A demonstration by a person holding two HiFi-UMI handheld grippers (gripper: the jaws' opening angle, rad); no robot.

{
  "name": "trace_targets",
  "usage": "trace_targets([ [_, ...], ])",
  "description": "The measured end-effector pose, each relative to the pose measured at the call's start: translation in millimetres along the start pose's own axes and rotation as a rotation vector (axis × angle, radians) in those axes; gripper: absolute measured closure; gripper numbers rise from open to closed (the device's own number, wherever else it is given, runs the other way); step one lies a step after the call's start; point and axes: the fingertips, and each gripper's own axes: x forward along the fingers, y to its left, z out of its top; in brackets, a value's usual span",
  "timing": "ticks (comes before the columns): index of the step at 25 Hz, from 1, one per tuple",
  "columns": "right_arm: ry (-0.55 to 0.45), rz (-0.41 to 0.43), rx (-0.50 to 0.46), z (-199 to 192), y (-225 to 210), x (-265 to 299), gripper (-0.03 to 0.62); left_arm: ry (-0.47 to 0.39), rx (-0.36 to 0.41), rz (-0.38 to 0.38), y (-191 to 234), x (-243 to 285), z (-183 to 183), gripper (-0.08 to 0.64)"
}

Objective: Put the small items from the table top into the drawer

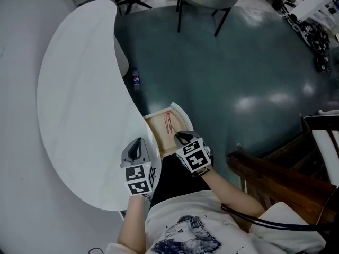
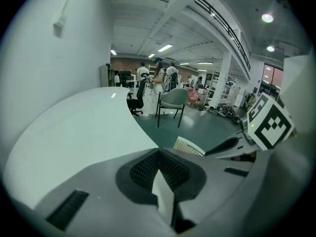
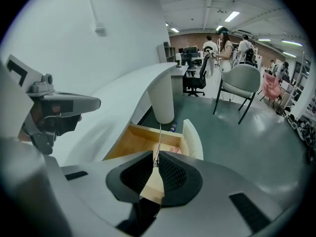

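The wooden drawer (image 1: pixel 157 135) stands pulled out from under the white curved table (image 1: pixel 79 105), with thin red sticks (image 1: pixel 168 123) lying in it. My right gripper (image 1: pixel 180 137) hovers over the drawer's near end. In the right gripper view its jaws (image 3: pixel 156 158) are shut on a thin stick (image 3: pixel 159 139) that points forward over the drawer (image 3: pixel 126 142). My left gripper (image 1: pixel 139 142) is above the table's near edge, just left of the drawer. Its jaws (image 2: pixel 158 154) meet at the tips with nothing between them.
A white table leg (image 3: pixel 163 100) stands behind the drawer, with a small bottle (image 1: pixel 136 79) on the floor by it. The drawer's white front panel (image 1: pixel 183 118) juts toward the floor. Dark wooden furniture (image 1: pixel 275 173) is at my right. A chair (image 2: pixel 173 100) and people stand far off.
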Motion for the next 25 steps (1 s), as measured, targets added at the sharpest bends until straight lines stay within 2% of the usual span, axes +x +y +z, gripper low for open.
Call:
trace_targets([
  [5, 0.015, -0.012, 0.032, -1, -4, 30, 0.538, 0.031, 0.009, -0.027, 5, 26, -10, 0.526],
  [11, 0.059, -0.017, 0.051, -12, -7, 65, 0.538, 0.042, 0.079, -0.029, 3, 44, -15, 0.526],
  [25, 0.148, 0.014, 0.097, -33, -4, 132, 0.538, 0.067, 0.081, -0.039, 5, 54, -17, 0.526],
])
